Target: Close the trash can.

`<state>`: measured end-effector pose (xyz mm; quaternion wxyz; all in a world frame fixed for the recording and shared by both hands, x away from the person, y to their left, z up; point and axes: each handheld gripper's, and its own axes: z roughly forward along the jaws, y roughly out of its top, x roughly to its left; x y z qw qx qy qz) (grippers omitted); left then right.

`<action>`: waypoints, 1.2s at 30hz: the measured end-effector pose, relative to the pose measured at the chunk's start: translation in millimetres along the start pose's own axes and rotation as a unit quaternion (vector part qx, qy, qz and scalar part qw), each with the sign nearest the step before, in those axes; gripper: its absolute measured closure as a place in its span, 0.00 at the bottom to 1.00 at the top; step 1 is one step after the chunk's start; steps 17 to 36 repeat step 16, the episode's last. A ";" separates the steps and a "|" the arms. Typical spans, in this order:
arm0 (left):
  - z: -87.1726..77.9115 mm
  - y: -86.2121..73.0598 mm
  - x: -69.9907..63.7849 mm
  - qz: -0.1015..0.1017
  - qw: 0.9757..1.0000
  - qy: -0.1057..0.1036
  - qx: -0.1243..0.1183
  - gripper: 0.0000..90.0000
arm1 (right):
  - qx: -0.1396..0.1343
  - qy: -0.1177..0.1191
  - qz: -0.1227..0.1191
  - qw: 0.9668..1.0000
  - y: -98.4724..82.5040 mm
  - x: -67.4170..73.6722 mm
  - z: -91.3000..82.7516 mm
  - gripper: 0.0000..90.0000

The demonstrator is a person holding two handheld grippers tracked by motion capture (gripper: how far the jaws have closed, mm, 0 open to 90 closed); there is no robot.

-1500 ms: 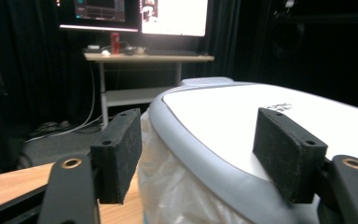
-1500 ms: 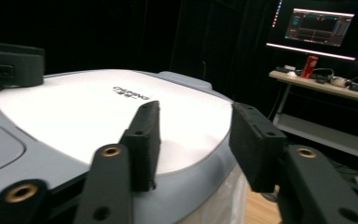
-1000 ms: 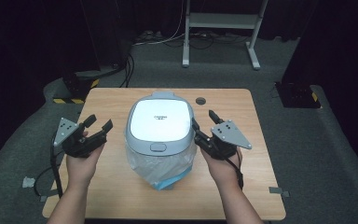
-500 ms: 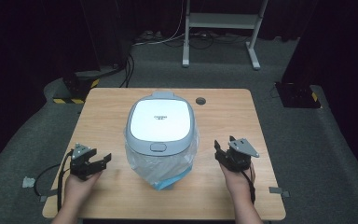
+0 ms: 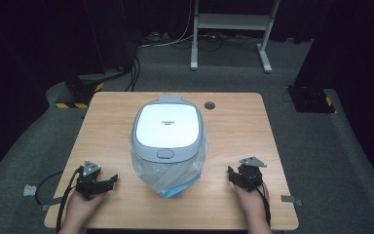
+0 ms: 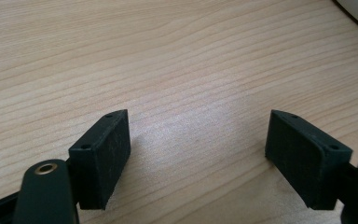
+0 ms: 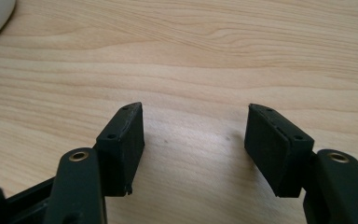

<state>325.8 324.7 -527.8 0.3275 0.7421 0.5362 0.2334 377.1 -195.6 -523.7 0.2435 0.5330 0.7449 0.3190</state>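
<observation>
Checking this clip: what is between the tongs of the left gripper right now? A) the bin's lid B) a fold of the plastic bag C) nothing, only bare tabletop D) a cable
C: in the left gripper view, the left gripper's tongs stand wide apart with only the wooden table between them, clear of the bin.

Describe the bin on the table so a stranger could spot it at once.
On the wooden table, look to the middle, between the two grippers resting near the front edge. There stands the bin, grey with a white lid, a clear plastic bag bulging out beneath it.
</observation>
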 end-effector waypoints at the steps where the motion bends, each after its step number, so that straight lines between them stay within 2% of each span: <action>1: -0.1 -0.1 0.0 0.000 1.000 0.000 0.000 0.25 | 0.001 -0.002 0.004 1.000 0.9 1.4 0.9 0.41; 4: -0.4 -0.7 -0.2 0.003 1.000 -0.003 -0.002 0.25 | 0.001 -0.011 0.012 1.000 3.6 7.8 3.8 0.40; 6: -0.7 -1.2 -0.7 0.003 1.000 -0.005 -0.003 0.25 | 0.002 -0.003 0.005 1.000 4.2 13.1 4.4 0.40; 10: -1.3 -1.7 -0.9 0.007 1.000 -0.007 -0.003 0.26 | 0.002 -0.005 0.005 1.000 3.5 15.5 3.6 0.40; 36: -1.2 -1.8 -1.0 0.008 1.000 -0.009 -0.004 0.26 | 0.003 -0.006 0.008 1.000 3.2 15.8 3.2 0.39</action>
